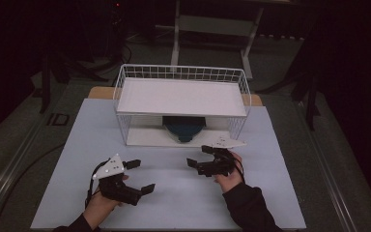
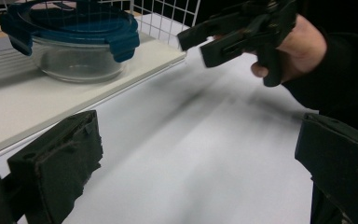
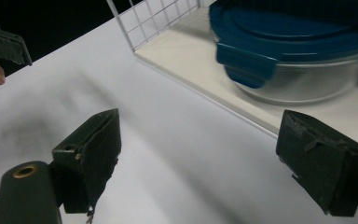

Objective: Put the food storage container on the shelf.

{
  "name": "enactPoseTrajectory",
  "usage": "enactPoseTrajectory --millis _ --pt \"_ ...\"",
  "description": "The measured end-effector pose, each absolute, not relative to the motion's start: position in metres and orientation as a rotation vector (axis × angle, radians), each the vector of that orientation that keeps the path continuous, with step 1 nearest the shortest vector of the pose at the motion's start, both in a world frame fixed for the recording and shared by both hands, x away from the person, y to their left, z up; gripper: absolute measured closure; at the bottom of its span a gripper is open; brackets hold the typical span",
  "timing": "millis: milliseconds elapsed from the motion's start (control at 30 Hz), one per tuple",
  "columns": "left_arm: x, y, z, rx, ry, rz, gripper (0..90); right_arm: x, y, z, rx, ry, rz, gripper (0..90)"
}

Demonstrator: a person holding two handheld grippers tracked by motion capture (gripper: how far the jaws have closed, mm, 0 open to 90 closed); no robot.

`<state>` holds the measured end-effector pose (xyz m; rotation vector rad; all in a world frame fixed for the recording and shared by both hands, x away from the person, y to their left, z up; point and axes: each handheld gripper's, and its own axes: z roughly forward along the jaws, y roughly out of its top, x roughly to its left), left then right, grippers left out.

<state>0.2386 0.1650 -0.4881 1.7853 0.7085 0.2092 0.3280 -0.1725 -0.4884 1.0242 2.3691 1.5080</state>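
Glass bowl: a clear round container (image 1: 183,129) with a dark blue clip-on lid (image 2: 74,21) sat on the bottom board of the rack, under the upper shelf, roughly in the middle, lid on.
Rack: a white wire rack (image 1: 181,73) stood at the far side of the tabletop, its flat white shelf above and the open front facing the person.
Tabletop: pale, plain surface (image 1: 174,193) spread out in front of the rack.
Left gripper: the left gripper (image 1: 136,176) hovered low over the near left part of the tabletop, well apart from the bowl, jaws spread wide with nothing between them; its grey three-cornered plate pointed up and away.
Left gripper view: both black pads stood far apart at the bottom corners, bare tabletop between them, the bowl up at the top left behind the wire mesh.
Right gripper: the right gripper (image 1: 200,156) was held just in front of the rack's open side, near the bowl but not touching it, jaws also gaping and empty.
Right gripper view: bowl and blue lid clip (image 3: 244,63) loomed at the upper right, blurred, just beyond the rack's front edge.
Hands: the person's hands, dark sleeves behind them, came in from the near edge.
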Motion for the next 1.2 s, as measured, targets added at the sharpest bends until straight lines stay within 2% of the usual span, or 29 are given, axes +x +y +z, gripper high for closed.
enactPoseTrajectory --millis 600,900,1200 --pt "0.233 0.167 -0.484 1.788 0.698 0.225 0.6 0.282 -0.225 -0.479 1.057 2.262 1.535 14.5" --pt "0.231 0.168 -0.483 1.793 0.687 0.233 0.6 0.259 -0.245 -0.484 1.05 2.265 1.515 14.9" --pt "0.231 0.167 -0.485 1.795 0.682 0.22 0.6 0.253 -0.258 -0.495 1.038 2.27 1.505 15.9"
